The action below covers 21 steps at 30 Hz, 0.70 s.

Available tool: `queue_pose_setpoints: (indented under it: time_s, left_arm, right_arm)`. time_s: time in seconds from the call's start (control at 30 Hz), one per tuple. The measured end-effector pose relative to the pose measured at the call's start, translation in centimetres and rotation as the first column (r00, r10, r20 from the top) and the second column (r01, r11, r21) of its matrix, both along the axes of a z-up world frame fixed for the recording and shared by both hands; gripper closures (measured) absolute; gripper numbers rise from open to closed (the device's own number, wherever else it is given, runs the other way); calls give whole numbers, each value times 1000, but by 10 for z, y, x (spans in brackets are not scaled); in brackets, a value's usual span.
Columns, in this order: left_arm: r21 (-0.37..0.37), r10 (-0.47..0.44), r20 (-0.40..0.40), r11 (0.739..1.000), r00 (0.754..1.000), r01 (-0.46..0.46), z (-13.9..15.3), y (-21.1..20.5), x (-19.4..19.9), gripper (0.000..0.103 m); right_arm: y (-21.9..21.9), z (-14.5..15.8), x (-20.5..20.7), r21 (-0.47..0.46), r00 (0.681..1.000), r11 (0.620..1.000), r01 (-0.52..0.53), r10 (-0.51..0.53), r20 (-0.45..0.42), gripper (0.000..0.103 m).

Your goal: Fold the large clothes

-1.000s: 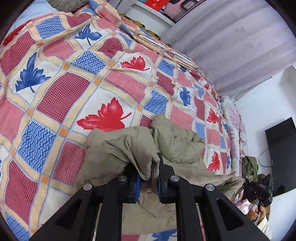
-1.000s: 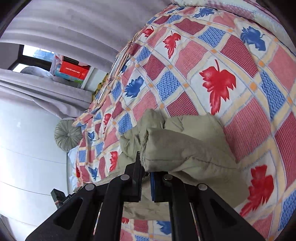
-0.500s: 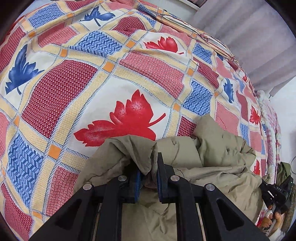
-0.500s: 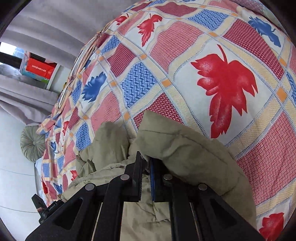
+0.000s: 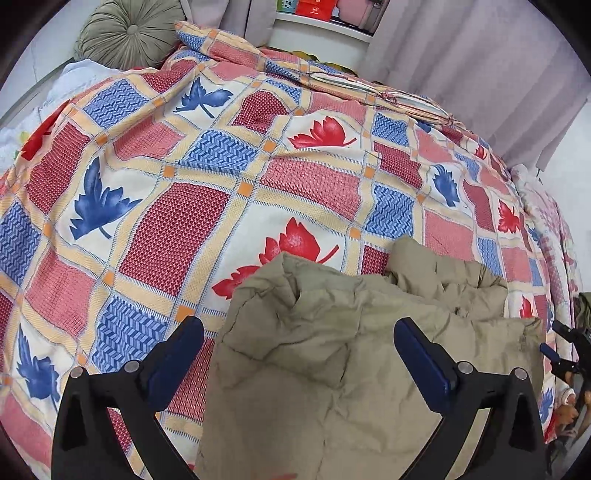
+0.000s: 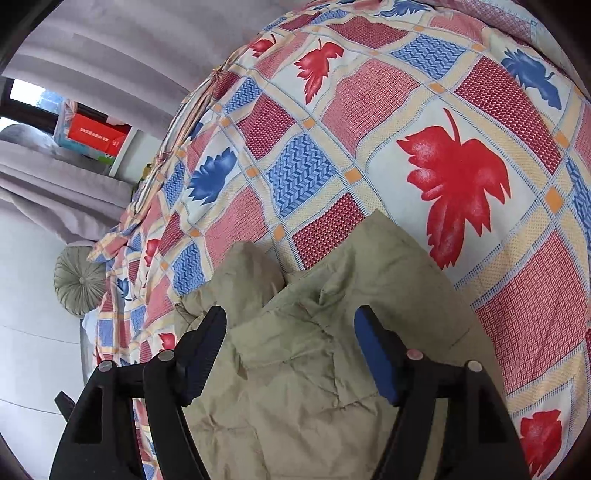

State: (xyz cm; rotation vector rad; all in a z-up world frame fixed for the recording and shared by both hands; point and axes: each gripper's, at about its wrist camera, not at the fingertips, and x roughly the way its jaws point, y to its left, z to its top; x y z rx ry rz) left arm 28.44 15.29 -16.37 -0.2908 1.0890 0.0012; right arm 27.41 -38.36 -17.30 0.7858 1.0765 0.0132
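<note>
Left wrist view: bed under a checked quilt (image 5: pixel 184 221) with red and blue leaf prints fills the field ahead of the left hand-held gripper (image 5: pixel 298 345). Khaki padded garment (image 5: pixel 332 350) lies crumpled on the quilt, directly below and between the fingers, its bulk trailing to the gripper's right. Jaws are opening, spread wide; cloth lies between them but neither pad presses on it. Round green cushion (image 5: pixel 127 33) sits far ahead, to the left, at the head of the bed.

Right wrist view: same quilt (image 6: pixel 443 110) ahead; the garment (image 6: pixel 314 350) lies under the right hand-held gripper (image 6: pixel 290 349), a rounded fold ahead-left of the fingers. Jaws opening, fabric between them, no contact with the pads.
</note>
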Motion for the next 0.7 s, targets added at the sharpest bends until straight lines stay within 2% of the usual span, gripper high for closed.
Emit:
queue_pose_setpoints:
  time_s: [0.17, 0.33, 0.4, 0.47, 0.53, 0.6, 0.7]
  left_arm:
    - [6, -30, -32, 1000, 999, 30, -10, -6, -46, 0]
    - [16, -25, -83, 1000, 996, 26, -31, -16, -100, 0]
    - [-42, -3, -113, 999, 994, -2, -43, -12, -120, 0]
    - [-132, 40, -156, 989, 987, -61, -58, -3, -139, 0]
    - [-239, 67, -192, 965, 979, -113, -74, 5, -155, 0]
    - [-284, 102, -211, 945, 972, -160, -87, 9, -169, 0]
    - [-362, 106, -225, 914, 969, -184, -106, 6, -180, 0]
  right_arm:
    - [15, 12, -30, -17, 999, 999, -42, 42, 8, 28]
    - [34, 13, -81, -31, 994, 993, -111, 111, -4, 28]
    - [36, 8, -107, -10, 993, 993, -114, 114, -18, 28]
    - [35, 2, -132, 15, 995, 995, -97, 98, -34, 28]
    - [33, -7, -159, 61, 996, 996, -70, 73, -49, 28]
    - [29, -19, -180, 102, 997, 994, -38, 45, -67, 28]
    - [27, -42, -201, 140, 994, 990, -3, 19, -110, 28]
